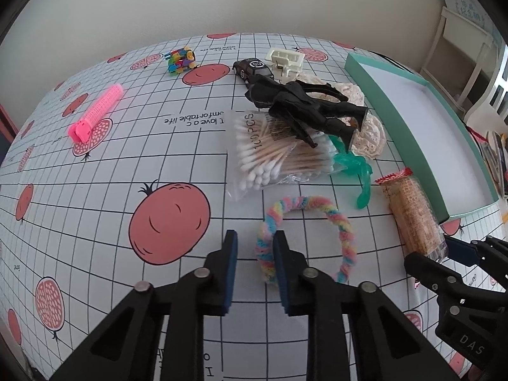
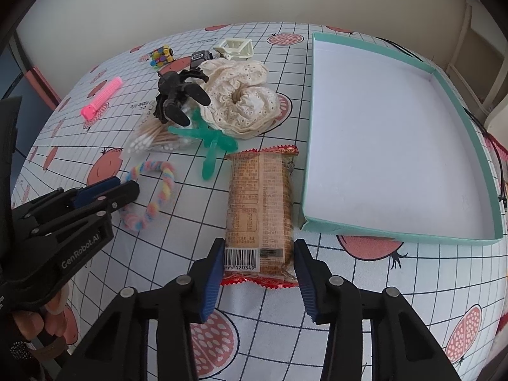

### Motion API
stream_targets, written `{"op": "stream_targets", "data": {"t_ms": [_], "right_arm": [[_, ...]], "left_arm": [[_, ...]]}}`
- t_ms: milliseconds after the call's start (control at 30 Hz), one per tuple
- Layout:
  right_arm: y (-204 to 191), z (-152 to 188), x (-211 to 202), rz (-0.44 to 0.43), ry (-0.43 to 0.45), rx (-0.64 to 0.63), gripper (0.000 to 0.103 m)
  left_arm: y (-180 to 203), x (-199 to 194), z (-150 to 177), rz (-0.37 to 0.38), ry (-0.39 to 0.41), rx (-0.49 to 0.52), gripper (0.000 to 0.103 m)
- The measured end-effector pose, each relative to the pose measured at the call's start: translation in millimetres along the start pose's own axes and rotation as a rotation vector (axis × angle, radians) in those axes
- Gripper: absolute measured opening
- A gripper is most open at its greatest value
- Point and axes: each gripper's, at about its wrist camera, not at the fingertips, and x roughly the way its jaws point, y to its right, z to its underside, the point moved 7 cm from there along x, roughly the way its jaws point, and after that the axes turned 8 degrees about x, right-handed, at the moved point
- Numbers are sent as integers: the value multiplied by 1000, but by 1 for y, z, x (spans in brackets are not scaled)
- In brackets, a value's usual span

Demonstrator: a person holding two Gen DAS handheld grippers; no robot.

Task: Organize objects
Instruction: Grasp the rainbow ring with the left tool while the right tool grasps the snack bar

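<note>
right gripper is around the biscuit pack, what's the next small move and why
Probably close the right gripper on the biscuit pack: its fingers sit open on either side of the pack's near end, apparently not yet pressing it, and the empty tray lies just to the right.

The green box (image 2: pixel 381 146) by the table's (image 2: pixel 317 317) right edge holds nothing, so there is lots of room inside; its low wall stands right beside the cracker pack (image 2: pixel 258 209); a heap of black toy (image 1: pixel 304 104), cotton swabs (image 1: pixel 279 155) and lace scrunchie (image 2: pixel 241 101) blocks the middle; the left side is mostly bare, with only a pink roller (image 1: pixel 95 112).
</note>
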Motion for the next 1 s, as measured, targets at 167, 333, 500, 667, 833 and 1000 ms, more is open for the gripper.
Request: {"op": "stream_targets", "data": {"t_ms": [167, 333, 500, 667, 833, 1000], "right_arm": [[0, -1, 1, -9, -1, 5, 44], [0, -1, 1, -16, -3, 11, 43], [-1, 0, -1, -24, -1, 11, 42], [-4, -1, -7, -38, 17, 4, 42], [-3, -7, -22, -55, 69, 13, 42], [0, -12, -37, -63, 105, 15, 42]], "left_arm": [[-2, 0, 0, 0, 6, -4, 11], [-3, -1, 1, 2, 8, -7, 9], [-3, -2, 2, 10, 7, -13, 9], [-4, -5, 2, 5, 13, -17, 8], [-6, -15, -4, -3, 42, -19, 8], [-7, -28, -14, -20, 71, -5, 8]]}}
